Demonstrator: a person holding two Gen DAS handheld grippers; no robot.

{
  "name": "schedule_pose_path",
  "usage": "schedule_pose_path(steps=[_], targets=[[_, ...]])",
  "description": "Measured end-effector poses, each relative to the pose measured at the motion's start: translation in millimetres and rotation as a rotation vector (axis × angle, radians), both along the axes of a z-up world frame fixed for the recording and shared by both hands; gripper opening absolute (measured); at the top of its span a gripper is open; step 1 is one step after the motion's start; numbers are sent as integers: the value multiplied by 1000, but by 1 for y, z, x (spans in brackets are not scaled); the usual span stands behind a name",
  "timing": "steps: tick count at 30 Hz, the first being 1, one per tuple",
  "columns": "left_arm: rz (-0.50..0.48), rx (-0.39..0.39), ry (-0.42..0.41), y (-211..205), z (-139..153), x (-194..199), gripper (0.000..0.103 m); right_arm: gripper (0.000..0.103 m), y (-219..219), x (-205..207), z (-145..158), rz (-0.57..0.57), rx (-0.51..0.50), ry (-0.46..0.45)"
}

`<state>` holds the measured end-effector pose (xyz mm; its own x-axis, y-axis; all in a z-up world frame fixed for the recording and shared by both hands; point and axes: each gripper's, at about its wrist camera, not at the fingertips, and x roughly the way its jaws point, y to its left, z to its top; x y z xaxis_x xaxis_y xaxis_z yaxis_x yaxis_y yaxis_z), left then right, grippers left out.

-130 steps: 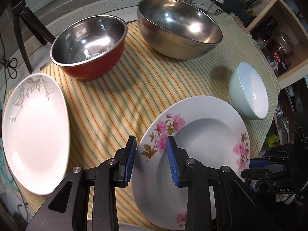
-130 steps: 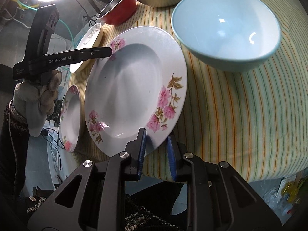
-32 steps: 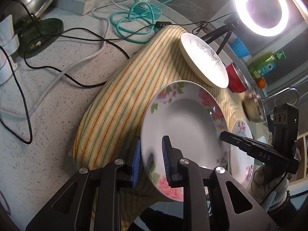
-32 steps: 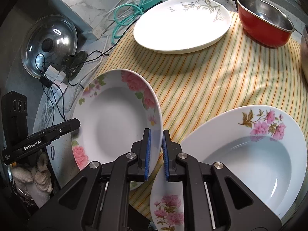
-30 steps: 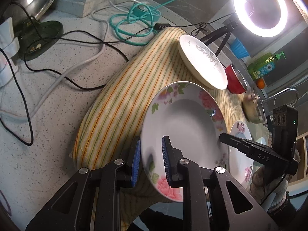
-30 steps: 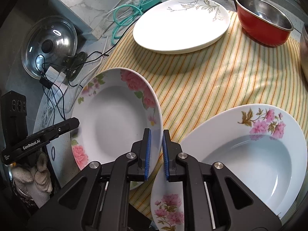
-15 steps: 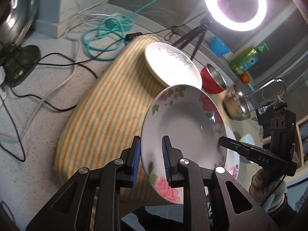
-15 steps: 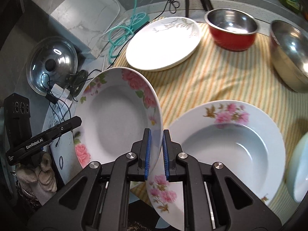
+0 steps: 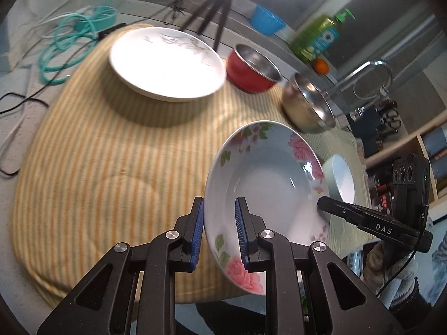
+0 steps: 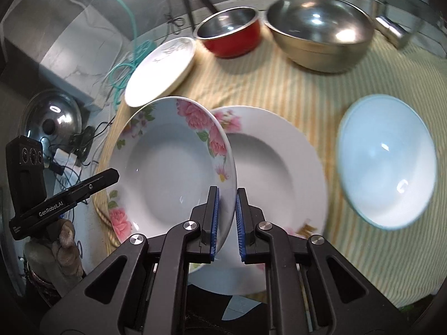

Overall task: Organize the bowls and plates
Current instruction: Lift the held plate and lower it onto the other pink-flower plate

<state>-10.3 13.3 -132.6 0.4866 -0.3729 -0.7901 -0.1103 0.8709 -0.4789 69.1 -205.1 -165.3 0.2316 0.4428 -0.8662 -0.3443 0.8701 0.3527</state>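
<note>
A small flowered plate [image 10: 173, 167] is held in the air between two grippers, tilted over the left part of a larger flowered plate [image 10: 279, 162] that lies on a striped cloth [image 10: 293, 92].

Left of the held plate, the left gripper [image 9: 218, 231] is clamped on its near rim, one blue pad on each face. In the right wrist view the same tool reaches in from the left, carried by a gloved hand [image 10: 65, 240].

On the plate's right edge, the right gripper [image 10: 226, 220] is closed tight on the rim.

Beyond the held plate, from left to right, sit a white plate [image 10: 162, 69], a red bowl [image 10: 232, 36] and a steel bowl [image 10: 321, 30]. Right of it rests a pale blue bowl [image 10: 388, 162].
</note>
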Motion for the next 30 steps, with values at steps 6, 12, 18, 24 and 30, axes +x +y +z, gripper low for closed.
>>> schedule_pose_path(steps=[6, 12, 18, 24, 30], targets=[[-57, 4, 15, -21, -6, 10, 20, 12, -28, -1, -8, -61, -11, 18], [-84, 16, 30, -31, -10, 15, 20, 12, -39, -1, -15, -83, -21, 29], [-99, 31, 46, -38, -15, 19, 20, 12, -41, -1, -19, -92, -32, 37], [-113, 57, 50, -45, -16, 23, 20, 12, -43, 0, -22, -99, -49, 40], [-125, 74, 53, -50, -17, 27, 20, 14, -42, 0, -20, -86, -84, 17]])
